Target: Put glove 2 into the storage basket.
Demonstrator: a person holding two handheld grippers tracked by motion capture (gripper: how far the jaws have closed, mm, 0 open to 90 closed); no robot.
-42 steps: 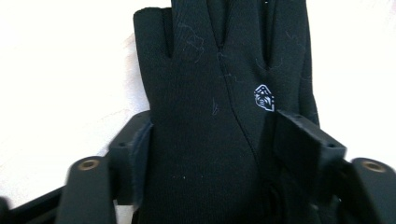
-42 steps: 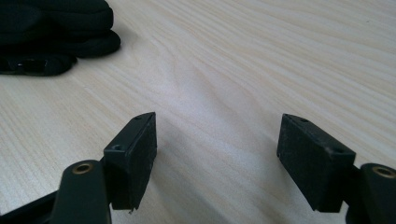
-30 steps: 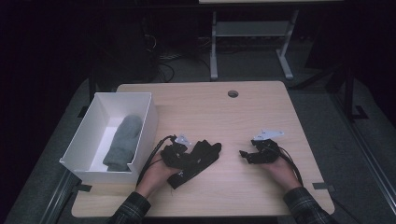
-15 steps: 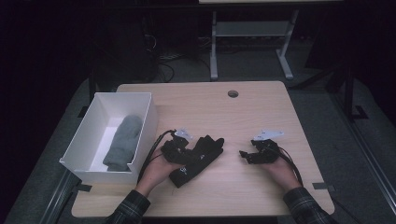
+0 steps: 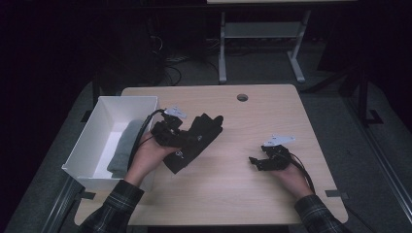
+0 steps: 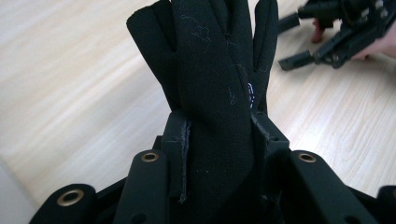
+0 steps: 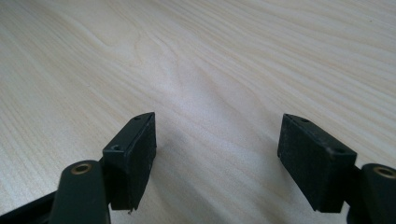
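A black glove (image 5: pixel 203 132) hangs above the wooden table (image 5: pixel 233 194), just right of the white box. My left gripper (image 5: pixel 187 141) is shut on its cuff end, and the glove's fingers point away toward the table's middle. In the left gripper view the glove (image 6: pixel 210 79) stands pinched between the two pads (image 6: pixel 176 140), with the tabletop well below it. My right gripper (image 5: pixel 256 162) rests low on the table at the right. It is open, and between its jaws (image 7: pixel 217 149) there is bare wood. It also appears far off in the left gripper view (image 6: pixel 336 32).
A white box (image 5: pixel 90 145) stands at the table's left edge with a folded grey cloth (image 5: pixel 124 145) inside. A round cable hole (image 5: pixel 242 97) sits near the table's far edge. Beyond the table, a metal frame and cables stand on the dark floor.
The left hand has risen off the table with the black glove and drifted slightly toward the back. The right hand and its gripper have stayed where they were.
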